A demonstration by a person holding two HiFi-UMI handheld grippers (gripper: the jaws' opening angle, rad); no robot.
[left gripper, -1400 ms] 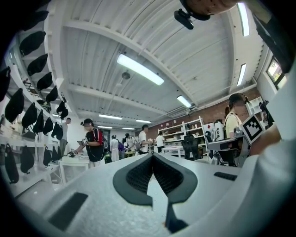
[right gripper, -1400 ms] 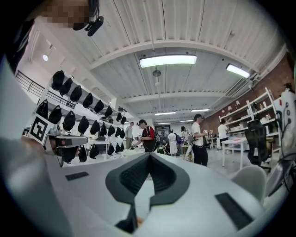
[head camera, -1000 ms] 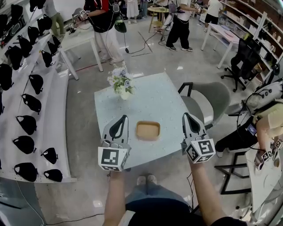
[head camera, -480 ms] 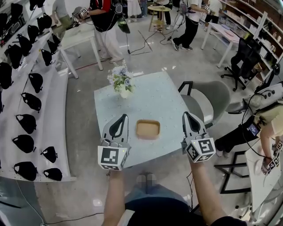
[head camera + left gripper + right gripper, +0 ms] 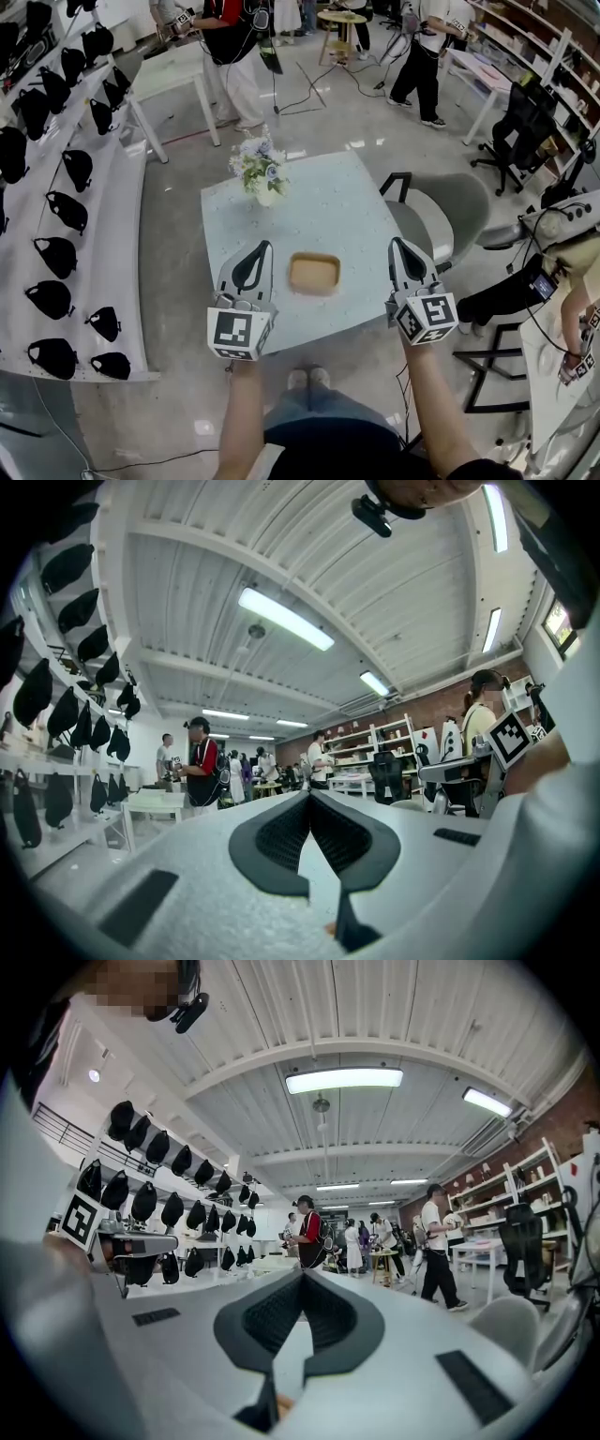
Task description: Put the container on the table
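A shallow tan rectangular container [image 5: 314,274] rests flat on the pale square table [image 5: 337,211], near its front edge. In the head view my left gripper [image 5: 263,246] hovers just left of the container, and my right gripper [image 5: 396,242] hovers to its right near the table's right edge. Neither touches it. Both grippers are shut with nothing between the jaws. The left gripper view shows its gripper [image 5: 308,797] pointing up across the room, and the right gripper view shows the same for its gripper [image 5: 302,1274]. The container is outside both gripper views.
A vase of flowers [image 5: 258,173] stands at the table's far left corner. A grey chair [image 5: 441,220] sits against the right side. White shelving with black bags [image 5: 56,187] runs along the left. A person [image 5: 562,272] sits at the right and others stand far back.
Both grippers and the container stay where they were. The head view has shifted slightly, and the people at the back of the room have moved.
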